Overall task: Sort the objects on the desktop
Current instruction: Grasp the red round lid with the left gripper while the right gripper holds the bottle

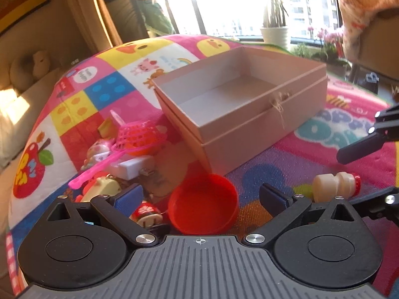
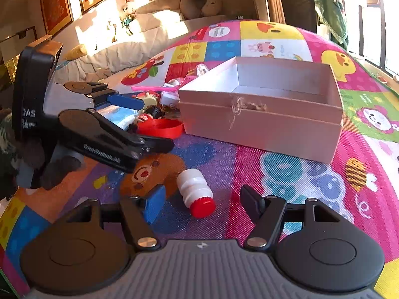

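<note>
Open cardboard box [image 2: 259, 124] on a patterned play mat [image 2: 299, 186], empty inside and so ready to receive the sorted items. Right gripper [image 2: 202, 204] with jaws apart, nothing clamped; a small white bottle [image 2: 195, 194] with a red cap lies on its side between the fingers, seemingly the next thing to be taken. Left gripper [image 1: 200, 196] likewise spread and empty, angled down over a red round lid [image 1: 203, 208] that rests against the near left corner of the box. Left of the box, a heap of toys [image 1: 117, 164] topped by a pink scoop [image 1: 129, 147]. The near wall of the box stands between both grippers and its interior
</note>
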The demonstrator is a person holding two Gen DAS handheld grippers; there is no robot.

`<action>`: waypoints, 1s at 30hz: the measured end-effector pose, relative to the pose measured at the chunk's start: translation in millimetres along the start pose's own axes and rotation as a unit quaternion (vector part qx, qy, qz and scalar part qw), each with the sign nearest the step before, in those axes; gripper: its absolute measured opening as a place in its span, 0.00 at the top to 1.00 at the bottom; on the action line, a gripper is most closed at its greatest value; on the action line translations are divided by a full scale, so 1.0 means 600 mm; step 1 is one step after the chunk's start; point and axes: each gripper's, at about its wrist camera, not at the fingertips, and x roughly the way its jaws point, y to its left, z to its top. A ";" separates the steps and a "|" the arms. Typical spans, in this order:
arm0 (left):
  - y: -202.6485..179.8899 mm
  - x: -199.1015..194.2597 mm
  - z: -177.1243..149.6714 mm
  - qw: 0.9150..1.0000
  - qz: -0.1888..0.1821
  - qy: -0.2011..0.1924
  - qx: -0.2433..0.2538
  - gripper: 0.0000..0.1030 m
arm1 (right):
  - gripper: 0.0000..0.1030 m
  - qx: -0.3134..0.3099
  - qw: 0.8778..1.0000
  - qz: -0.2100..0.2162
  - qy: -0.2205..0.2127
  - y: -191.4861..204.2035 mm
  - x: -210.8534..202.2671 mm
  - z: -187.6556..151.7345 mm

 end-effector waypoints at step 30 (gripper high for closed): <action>-0.008 -0.014 -0.010 0.989 -0.004 0.029 -0.143 0.06 | 0.59 -0.044 0.998 -0.031 0.014 0.024 -0.028 -0.005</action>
